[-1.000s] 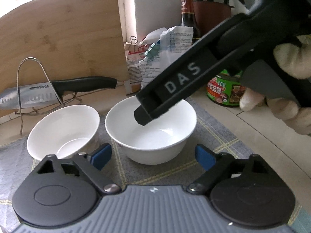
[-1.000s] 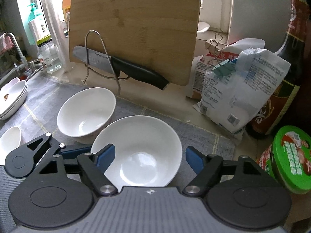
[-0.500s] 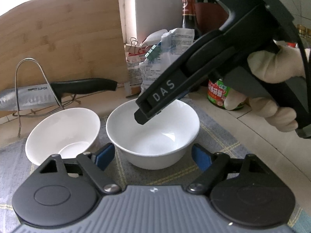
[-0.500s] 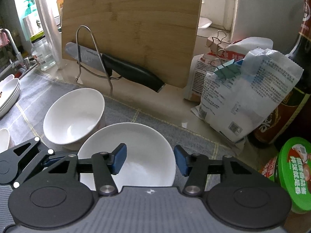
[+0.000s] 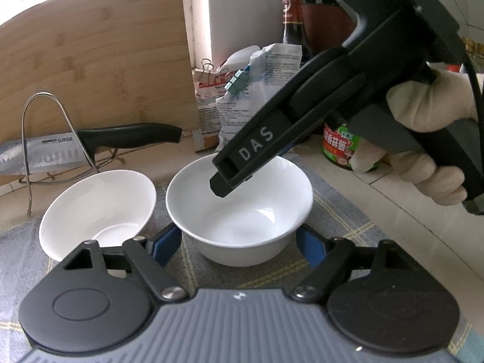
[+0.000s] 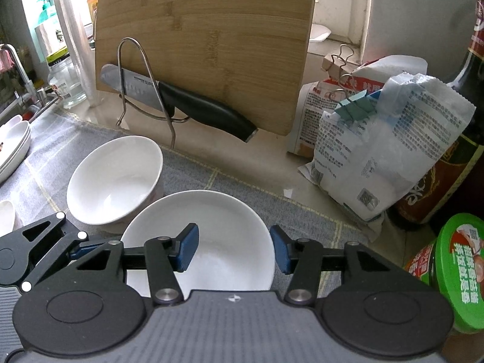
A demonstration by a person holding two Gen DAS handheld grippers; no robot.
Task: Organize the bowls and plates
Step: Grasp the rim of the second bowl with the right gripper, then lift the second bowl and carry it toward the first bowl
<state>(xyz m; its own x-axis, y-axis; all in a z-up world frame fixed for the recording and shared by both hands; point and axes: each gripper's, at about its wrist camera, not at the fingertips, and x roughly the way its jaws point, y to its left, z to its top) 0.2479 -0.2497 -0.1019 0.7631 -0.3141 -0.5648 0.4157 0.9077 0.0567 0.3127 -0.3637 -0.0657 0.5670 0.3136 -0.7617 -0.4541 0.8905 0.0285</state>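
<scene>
The left tool (image 5: 239, 245) had just been closing, its blue pads low on either side of a white bowl (image 5: 242, 220) but not clearly pressing it. The right tool (image 6: 233, 249) was pinched on that bowl's wall, one pad inside and the other against the outer rim. The bowl sat on a grey cloth (image 5: 332, 220) on the table (image 5: 378, 199), just beside a second bowl (image 5: 96, 205). A knife (image 5: 127, 134) rested in a wire rack behind them.
</scene>
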